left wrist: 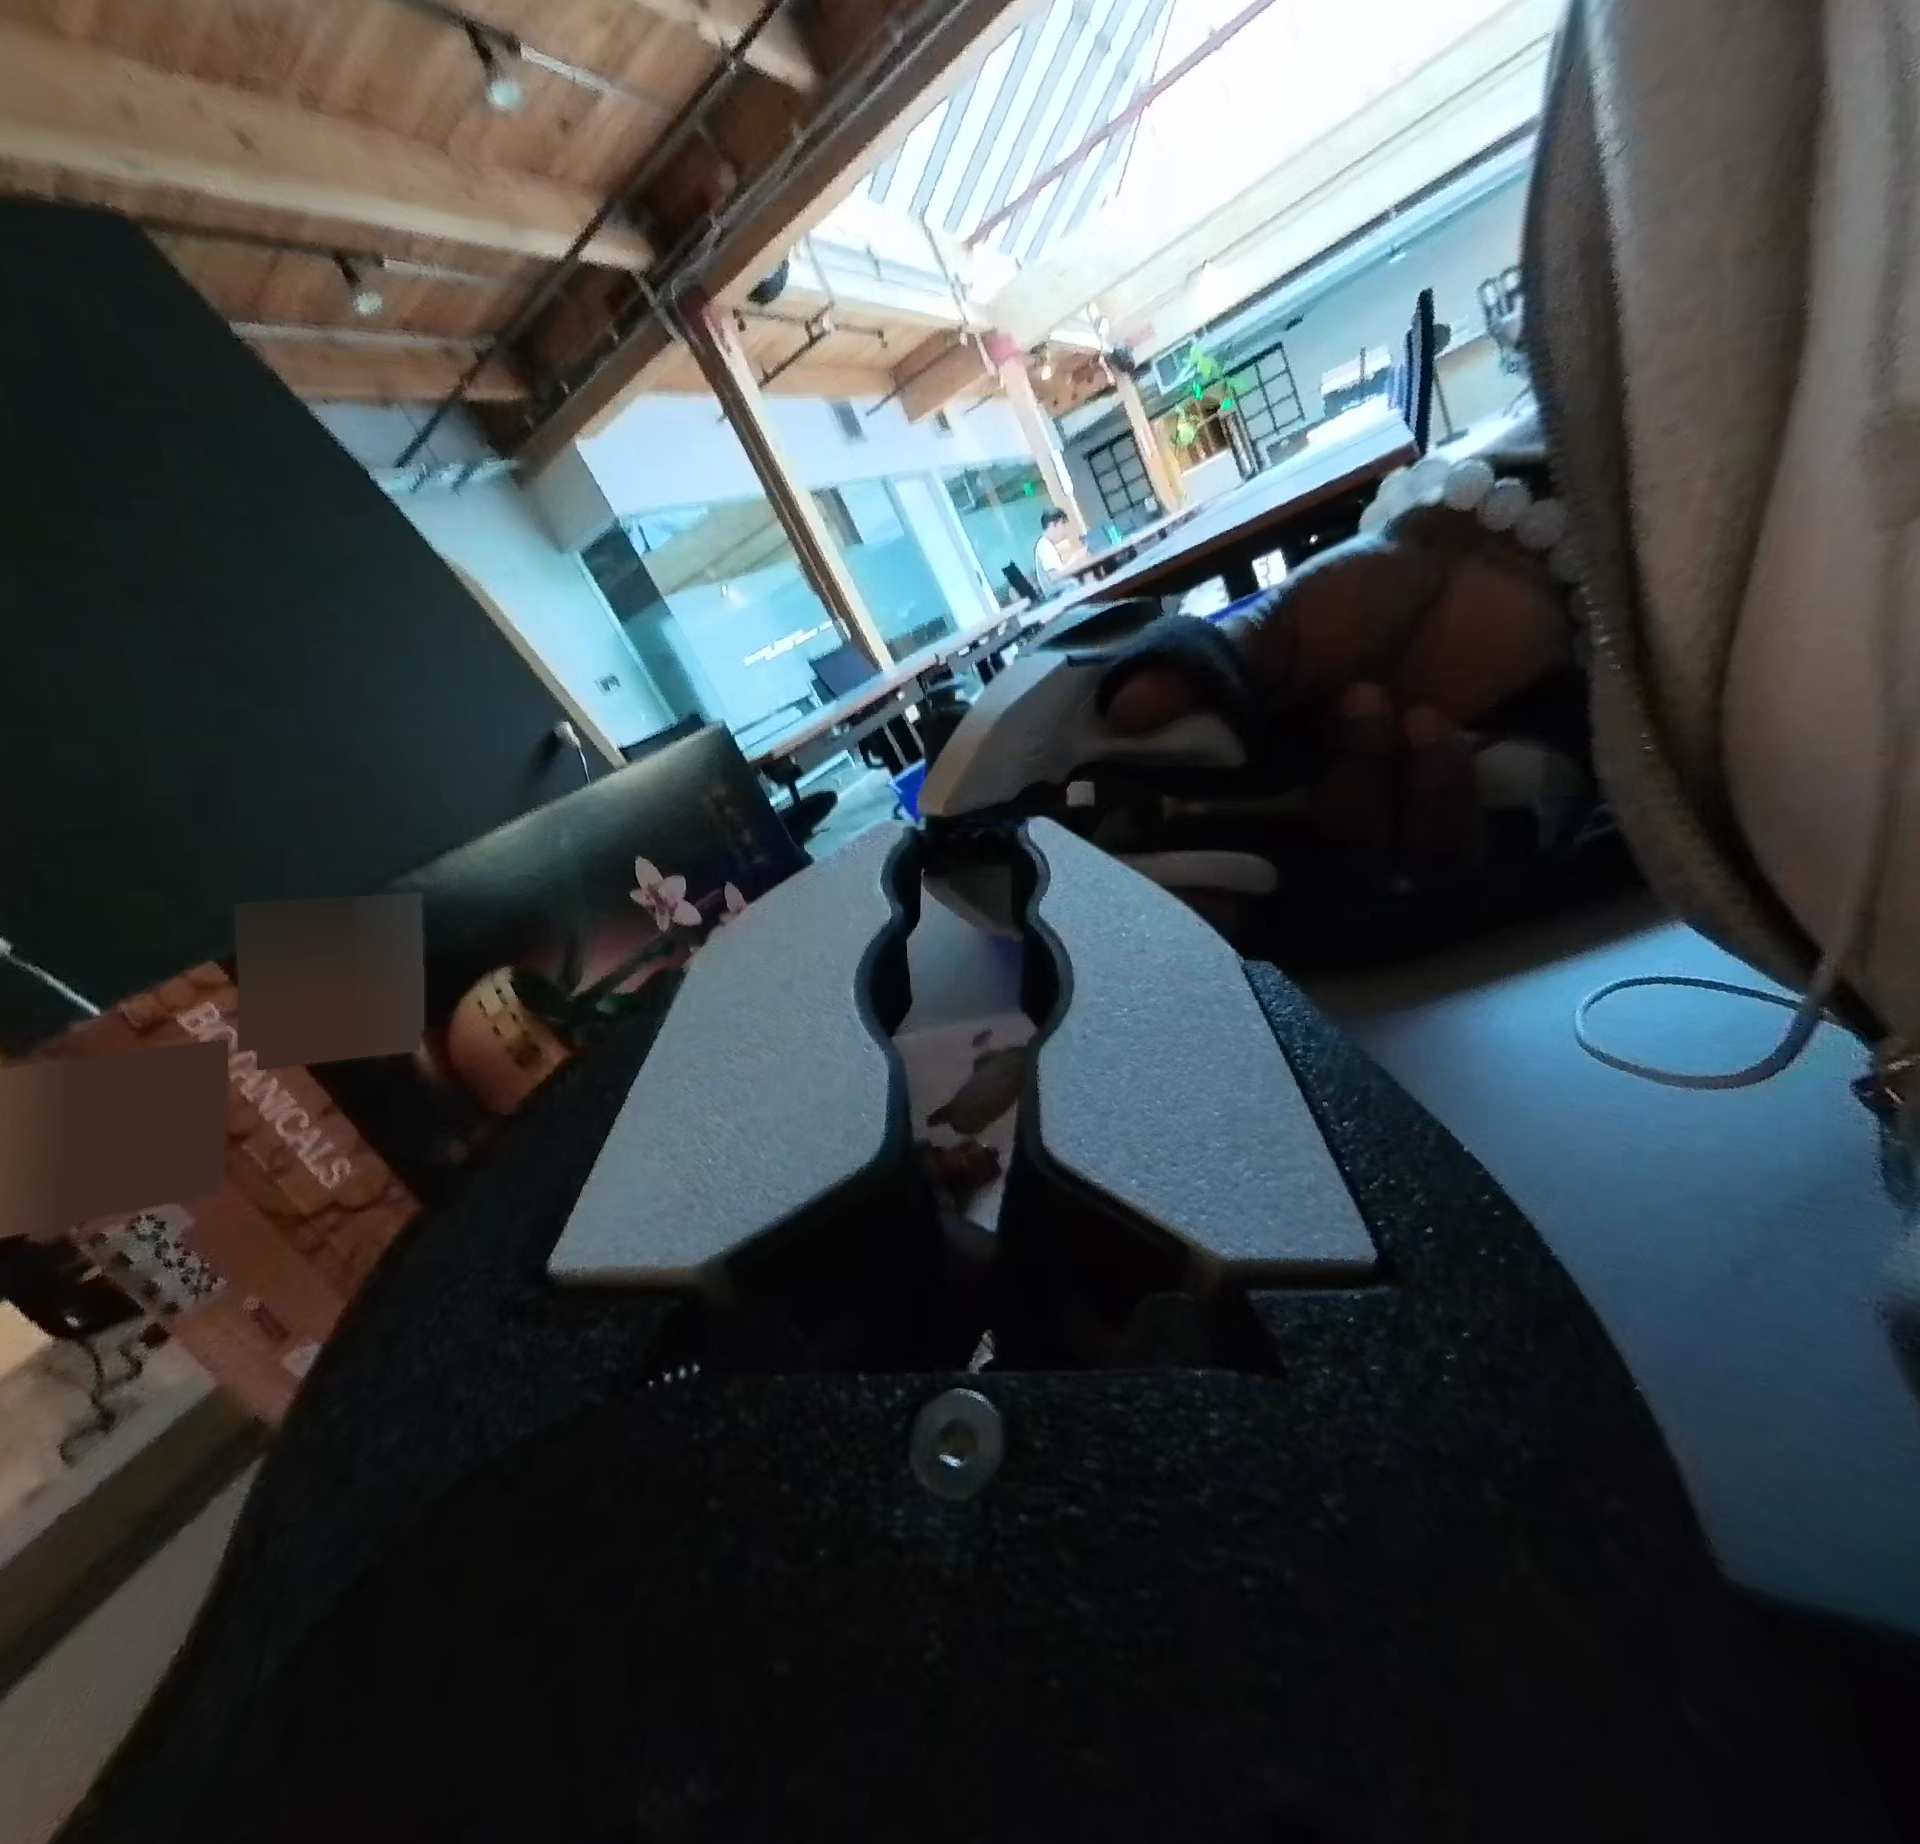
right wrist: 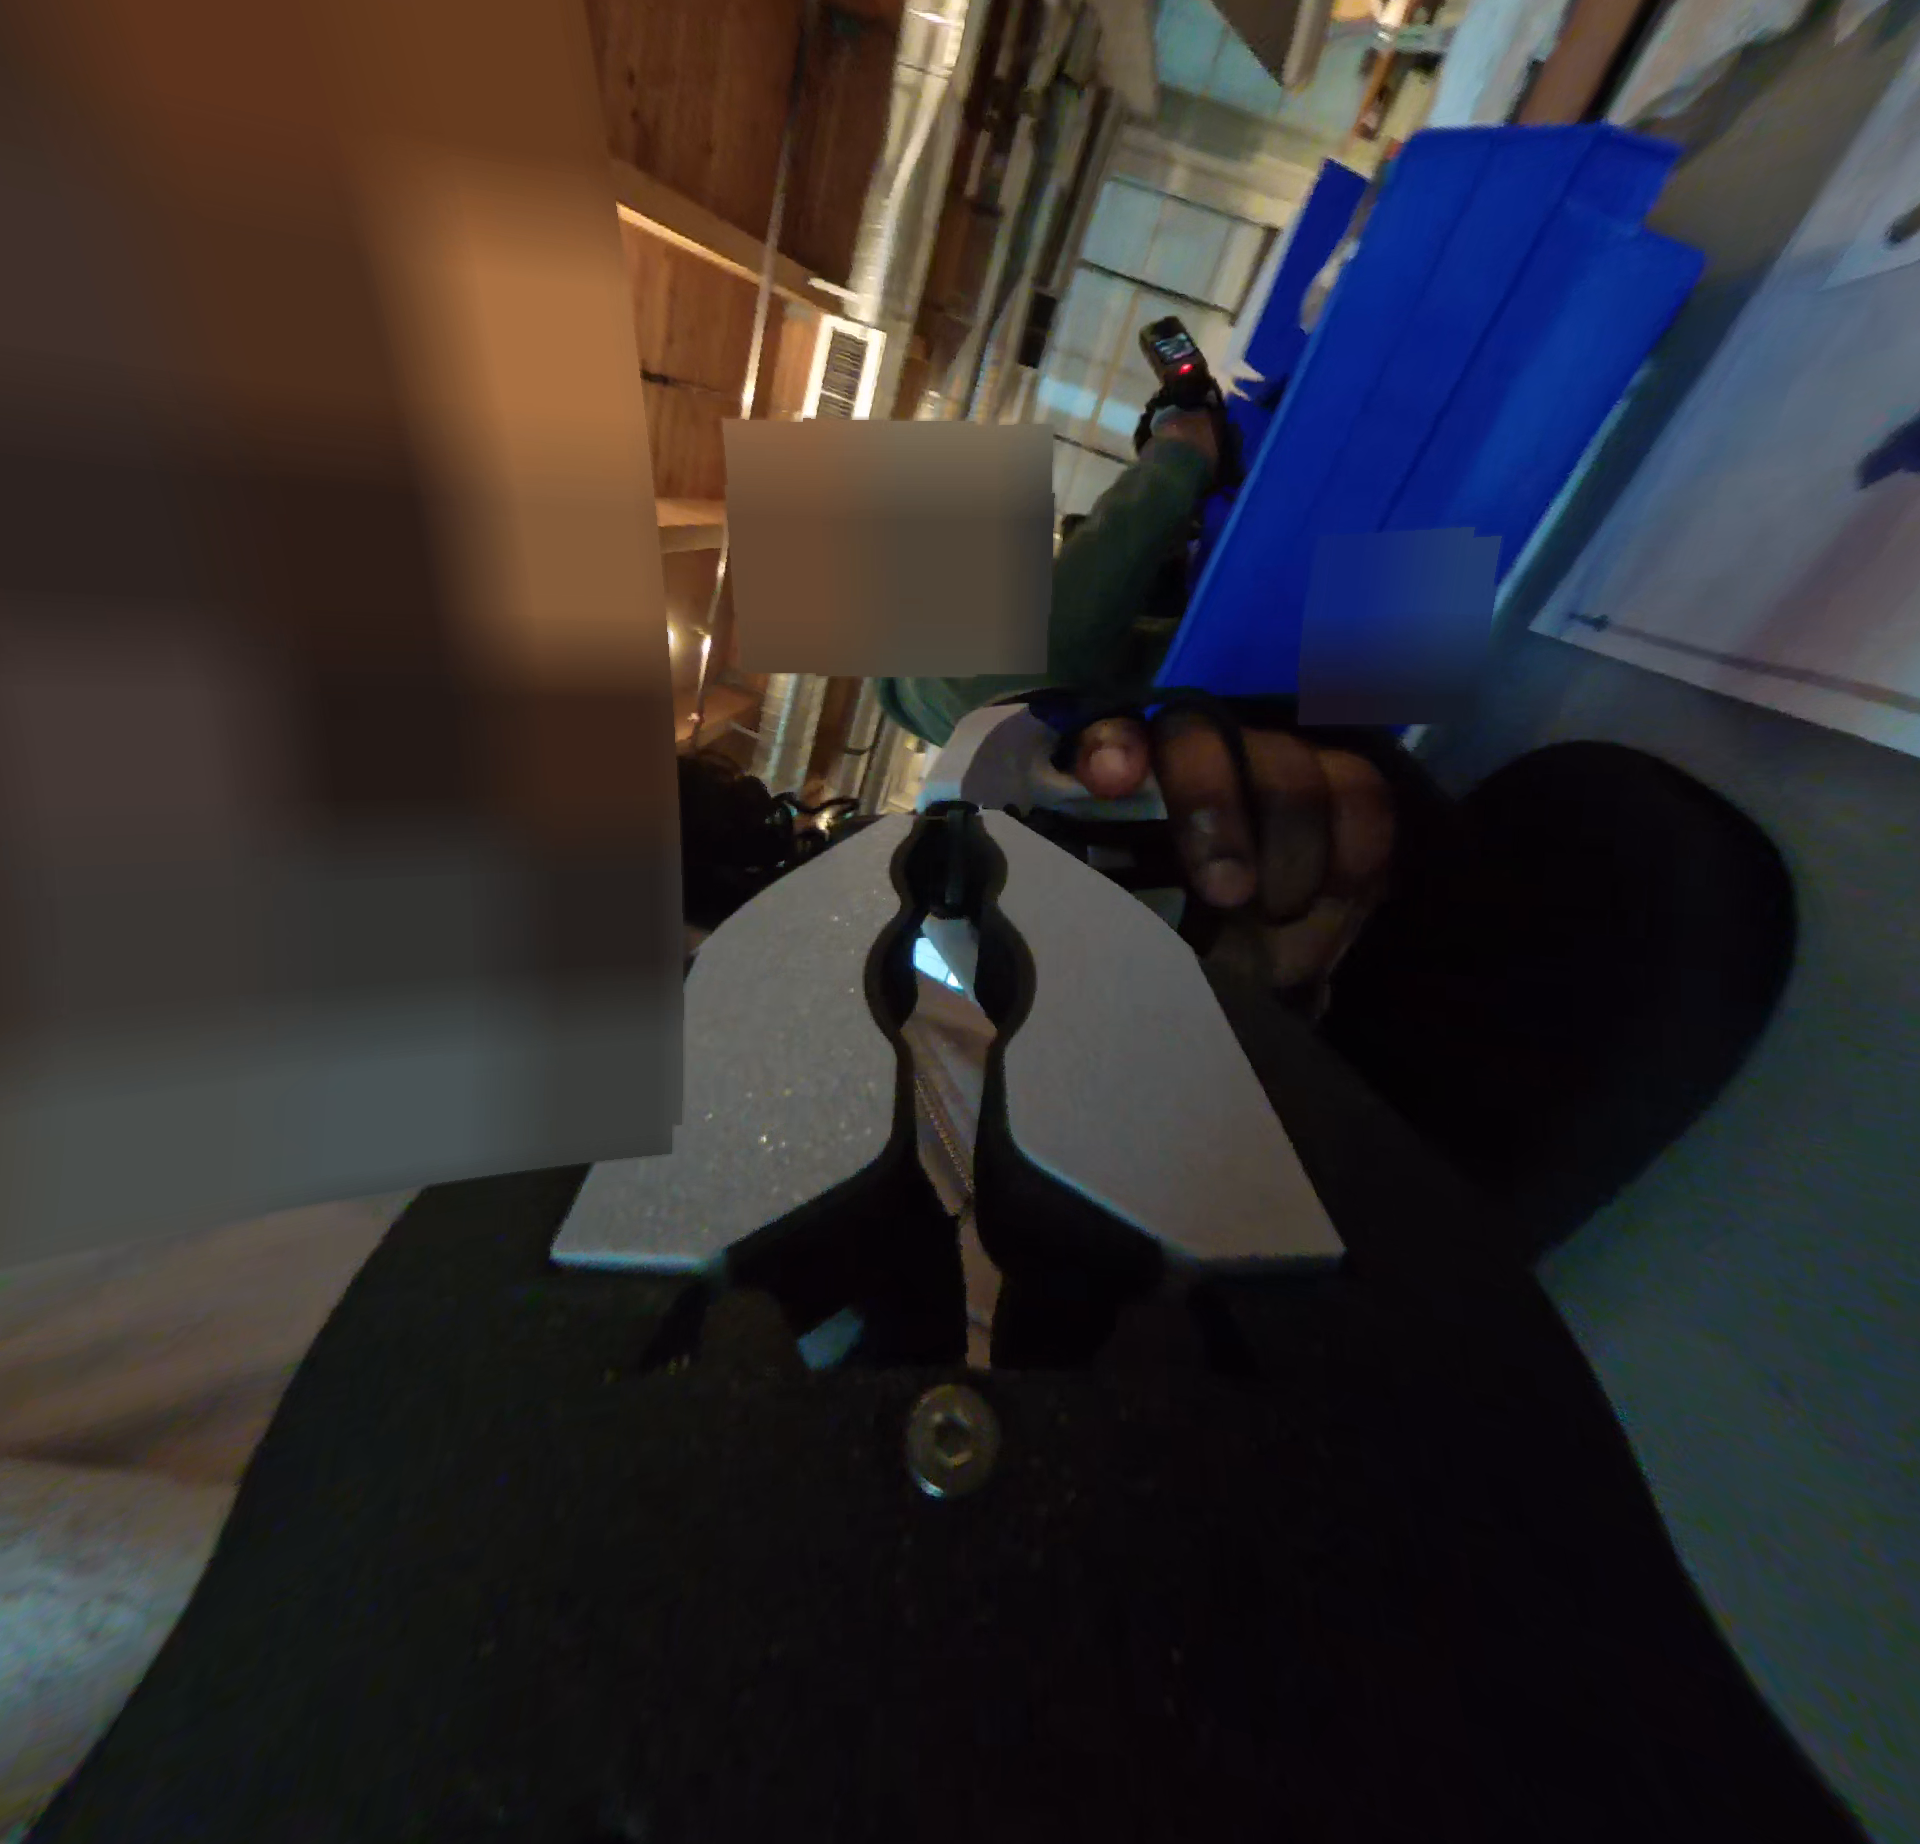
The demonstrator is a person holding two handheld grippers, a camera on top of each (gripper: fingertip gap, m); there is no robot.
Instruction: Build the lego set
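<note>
Your left wrist view alone shows the magazine [left wrist: 312,1119] lying at the counter's [left wrist: 1507,1119] left edge; its jaws stand narrowly apart. Your right gripper [right wrist: 951,859] has its jaws closed on a thin dark tab; a blue bin [right wrist: 1434,392] stands behind.
</note>
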